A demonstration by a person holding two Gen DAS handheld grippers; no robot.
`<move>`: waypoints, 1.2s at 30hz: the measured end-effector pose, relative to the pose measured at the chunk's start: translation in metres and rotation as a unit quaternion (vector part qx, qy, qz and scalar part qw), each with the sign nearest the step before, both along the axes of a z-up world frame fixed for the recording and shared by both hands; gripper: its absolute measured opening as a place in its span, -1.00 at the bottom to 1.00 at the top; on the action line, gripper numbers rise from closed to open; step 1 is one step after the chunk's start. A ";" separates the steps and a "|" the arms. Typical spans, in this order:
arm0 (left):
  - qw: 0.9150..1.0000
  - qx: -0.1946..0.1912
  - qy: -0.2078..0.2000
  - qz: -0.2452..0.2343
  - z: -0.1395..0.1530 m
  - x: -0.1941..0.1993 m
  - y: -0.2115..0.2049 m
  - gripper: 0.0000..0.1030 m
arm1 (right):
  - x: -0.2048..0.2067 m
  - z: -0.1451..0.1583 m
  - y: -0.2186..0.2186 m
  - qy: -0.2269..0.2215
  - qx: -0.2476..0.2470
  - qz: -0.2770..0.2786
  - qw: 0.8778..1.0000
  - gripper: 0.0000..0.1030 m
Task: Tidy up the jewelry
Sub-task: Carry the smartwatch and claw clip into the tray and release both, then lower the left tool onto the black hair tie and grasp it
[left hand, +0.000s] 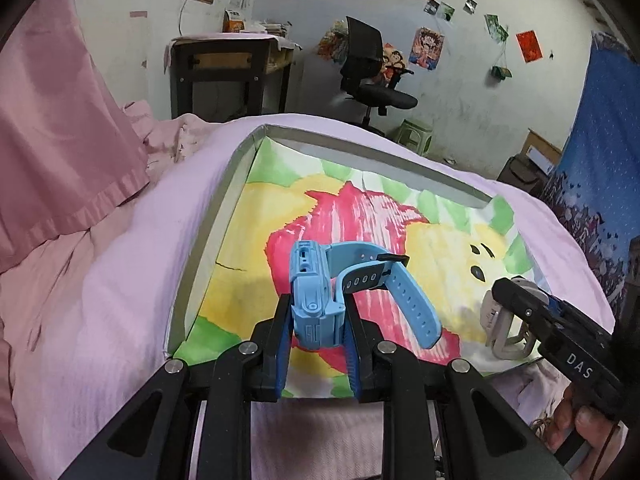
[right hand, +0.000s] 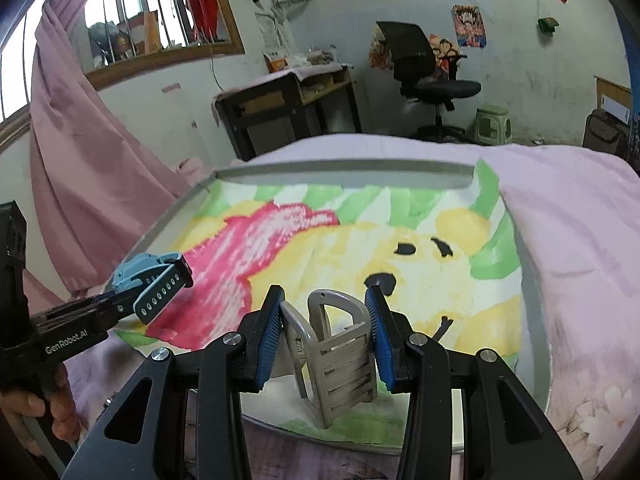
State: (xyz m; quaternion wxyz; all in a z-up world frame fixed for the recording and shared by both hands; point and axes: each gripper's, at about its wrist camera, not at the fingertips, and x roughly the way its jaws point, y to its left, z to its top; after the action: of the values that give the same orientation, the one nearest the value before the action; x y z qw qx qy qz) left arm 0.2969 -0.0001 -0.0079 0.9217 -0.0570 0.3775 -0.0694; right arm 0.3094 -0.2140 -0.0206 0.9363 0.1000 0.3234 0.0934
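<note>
- The left gripper is clamped on a blue watch, its blue pads pressing either side of the case; the perforated strap loops out ahead and to the right, above the tray.
- The right gripper is clamped on a grey watch, pads squeezing the sides of its metal link band, which stands upright between the jaws.
- Both grippers tilt downward over the near end of a shallow grey-rimmed tray lined with a painted sheet in pink, yellow and green, showing a cartoon face.
- They sit side by side, near each other but apart; a hand grips the left tool's handle, and fingers wrap the right one's.
- The tray rests on a lilac bedcover; a pink curtain hangs to the left.
- Beyond the bed stand a dark desk, a black office chair and a green stool by a wall with posters.
</note>
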 end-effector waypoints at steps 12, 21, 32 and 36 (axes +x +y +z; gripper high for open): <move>1.000 0.002 -0.012 -0.029 0.006 -0.016 -0.008 -0.20 | -0.012 0.002 -0.004 -0.012 -0.004 -0.012 1.000 0.13; 0.996 -0.042 -0.075 -0.006 0.025 -0.062 0.008 0.54 | -0.052 0.031 -0.007 -0.068 -0.032 -0.033 0.997 0.65; 0.990 -0.010 -0.140 -0.008 0.038 -0.124 0.007 0.90 | -0.124 0.059 -0.004 -0.132 -0.041 -0.038 0.990 0.98; 0.989 -0.001 -0.149 -0.010 0.035 -0.142 0.010 0.91 | -0.147 0.059 -0.001 -0.142 -0.047 -0.037 0.988 0.98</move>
State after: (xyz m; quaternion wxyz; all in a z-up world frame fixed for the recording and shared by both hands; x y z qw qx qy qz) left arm 0.1551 0.0099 0.0272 0.9668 -0.0429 0.2366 -0.0864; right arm 0.1623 -0.2149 0.0385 0.9792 0.0532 0.1872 0.0568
